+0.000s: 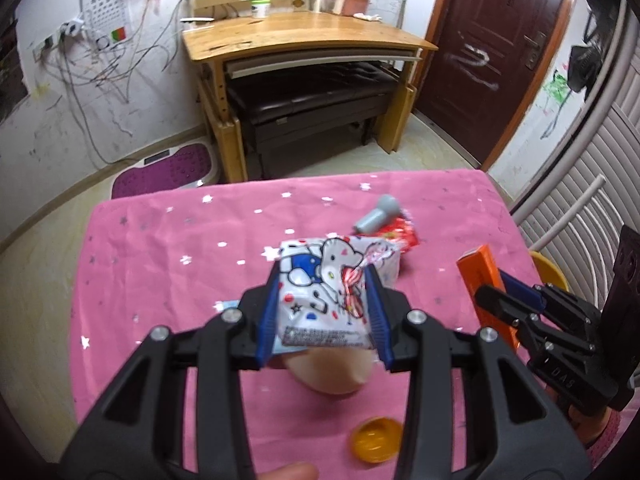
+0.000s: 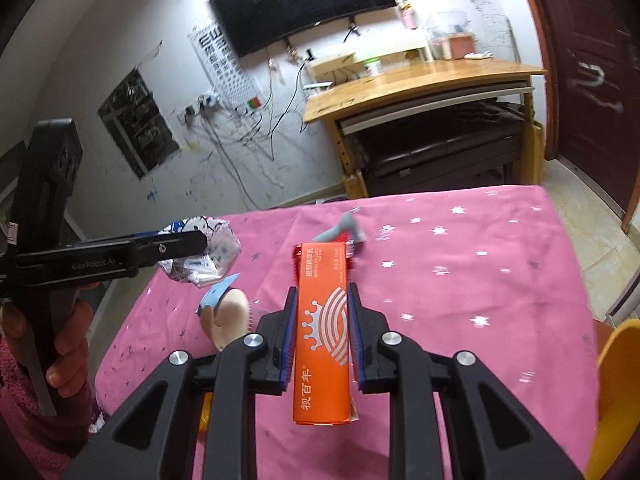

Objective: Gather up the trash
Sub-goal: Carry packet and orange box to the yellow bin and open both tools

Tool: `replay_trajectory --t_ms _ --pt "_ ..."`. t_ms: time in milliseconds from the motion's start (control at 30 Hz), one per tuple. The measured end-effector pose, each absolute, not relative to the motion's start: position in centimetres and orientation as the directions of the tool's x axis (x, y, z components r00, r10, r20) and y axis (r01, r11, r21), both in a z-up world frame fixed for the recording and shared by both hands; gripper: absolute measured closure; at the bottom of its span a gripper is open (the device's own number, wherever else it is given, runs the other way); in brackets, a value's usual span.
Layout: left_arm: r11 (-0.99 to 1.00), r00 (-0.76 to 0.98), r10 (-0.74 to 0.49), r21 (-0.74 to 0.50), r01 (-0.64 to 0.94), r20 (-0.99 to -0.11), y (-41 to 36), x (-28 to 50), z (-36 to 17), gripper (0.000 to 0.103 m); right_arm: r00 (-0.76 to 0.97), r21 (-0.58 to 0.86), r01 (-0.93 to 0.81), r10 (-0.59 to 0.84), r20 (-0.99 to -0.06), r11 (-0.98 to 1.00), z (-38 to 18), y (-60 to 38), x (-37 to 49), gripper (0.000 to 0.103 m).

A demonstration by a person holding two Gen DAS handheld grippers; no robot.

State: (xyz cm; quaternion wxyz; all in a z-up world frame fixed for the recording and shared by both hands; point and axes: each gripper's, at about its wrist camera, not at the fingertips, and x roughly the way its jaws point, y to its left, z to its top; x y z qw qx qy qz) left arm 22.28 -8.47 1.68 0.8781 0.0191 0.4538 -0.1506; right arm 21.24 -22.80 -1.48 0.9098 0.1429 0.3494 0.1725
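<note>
The left gripper (image 1: 326, 312), at the center of its wrist view, has its fingers (image 1: 269, 316) clenched on a printed wrapper (image 1: 320, 296), held up off the pink counter (image 1: 160, 260). The right gripper (image 2: 322, 332), center of its own view, grips an orange box (image 2: 322, 328) by its long sides, roughly mid-length, also lifted above the counter. The wrapper looks like thin, crinkly film: very light, soft and likely slippery, so a pinch across a bunched or folded part should hold better than one on a flat edge. The box appears to be light cardboard, stiff along its length but easy to crush, so a moderate squeeze on the long faces near the middle suits it. Still on the counter, right of center in the left view, lie a red packet (image 1: 400, 236) with a gray piece (image 1: 378, 214) touching it. A beige round item (image 1: 332, 372) sits under the left gripper, a blue scrap (image 2: 218, 292) just beside it in the right view, and an orange cap (image 1: 376, 440) lies at the lower right. No bin is identifiable in either view, so where the held trash goes cannot be told.
</note>
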Motion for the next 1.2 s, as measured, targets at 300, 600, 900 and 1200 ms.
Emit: replay_trajectory --t_ms 300,600,900,1200 --pt "0.926 0.526 -0.262 -0.056 0.374 -0.809 -16.1 21.6 2.2 0.066 0.780 0.424 -0.091 0.329 -0.532 0.901 -1.9 -31.7 17.3 0.086" --pt "0.864 0.469 -0.315 -0.044 0.502 -0.825 -25.9 19.9 1.7 0.066 0.831 0.453 0.117 0.162 -0.532 0.884 -4.3 -42.3 12.3 0.086" --pt "0.774 0.389 -0.351 -0.030 0.632 -0.852 -36.3 16.8 -0.6 0.066 0.814 0.431 0.309 -0.001 -0.581 0.848 -8.6 -49.7 9.0 0.086" --pt "0.727 0.308 -0.338 -0.040 0.685 -0.889 -42.8 15.5 -3.5 0.066 0.800 0.490 0.366 0.002 -0.600 0.791 -11.4 -53.6 7.9 0.086"
